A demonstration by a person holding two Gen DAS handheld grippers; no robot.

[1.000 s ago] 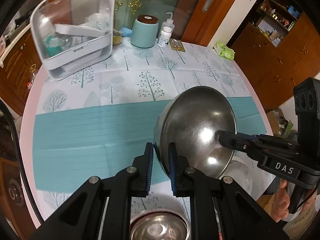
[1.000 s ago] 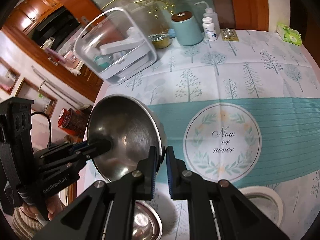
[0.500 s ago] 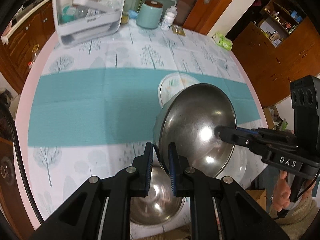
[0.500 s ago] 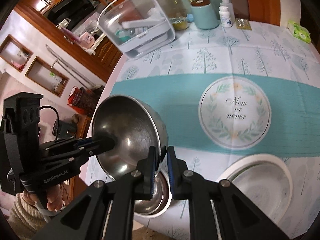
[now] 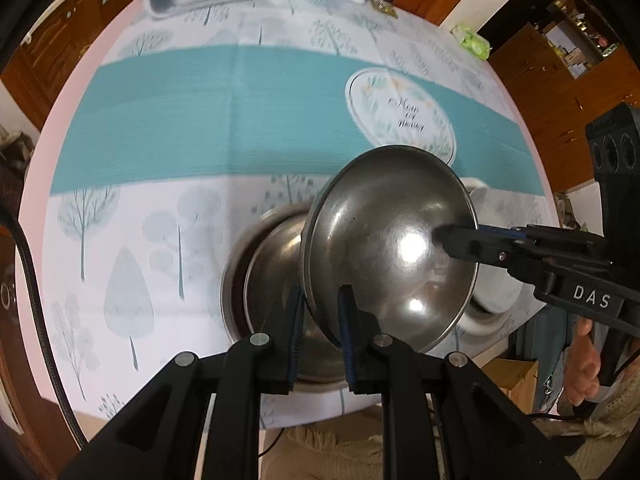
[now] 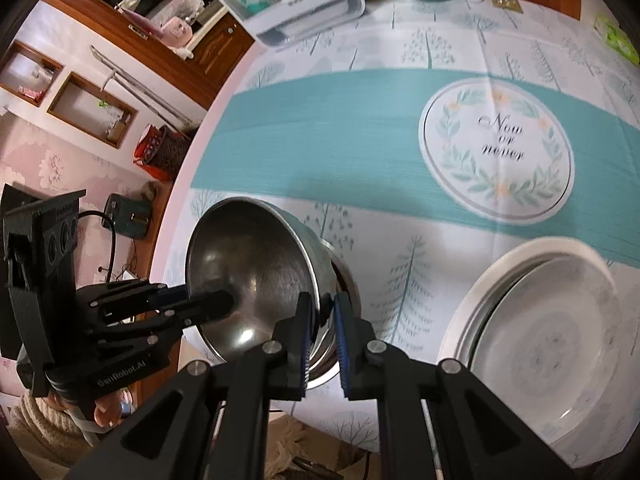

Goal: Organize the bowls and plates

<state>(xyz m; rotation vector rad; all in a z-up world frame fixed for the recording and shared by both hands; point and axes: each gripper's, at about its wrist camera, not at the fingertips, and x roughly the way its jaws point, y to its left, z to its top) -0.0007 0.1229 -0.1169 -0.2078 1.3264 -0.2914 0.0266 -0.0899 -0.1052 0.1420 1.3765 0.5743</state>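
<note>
I hold a steel bowl [image 5: 384, 248] between both claws, above the near edge of the round worktop [image 5: 72, 92]. My left claw [image 5: 320, 320] pinches the bowl's rim, one finger inside the wall and one outside. My right claw [image 6: 320, 320] pinches the rim on the opposite side in the same way. In each wrist view the other claw's dark finger reaches across the rim into the bowl's hollow.

The bowl is tipped steeply on edge, not level. In the left wrist view its open mouth faces back toward that camera and to my right; in the right wrist view the mouth [image 6: 252, 268] faces toward my left. Its rim circle stands close to upright, and its bottom points away toward the middle of the worktop.

Directly under and behind it a second steel bowl [image 5: 276, 276] sits upright on the tree-printed cloth [image 5: 160, 216], mouth up, partly hidden by the held one. I cannot tell whether the two touch.

To my right, near the worktop's edge, a white plate [image 6: 552, 340] lies tilted inside a white dish [image 6: 464, 320]. Farther off are the round "Now or never" print [image 6: 496, 148] on the teal band and a clear storage box [image 6: 288, 0].
</note>
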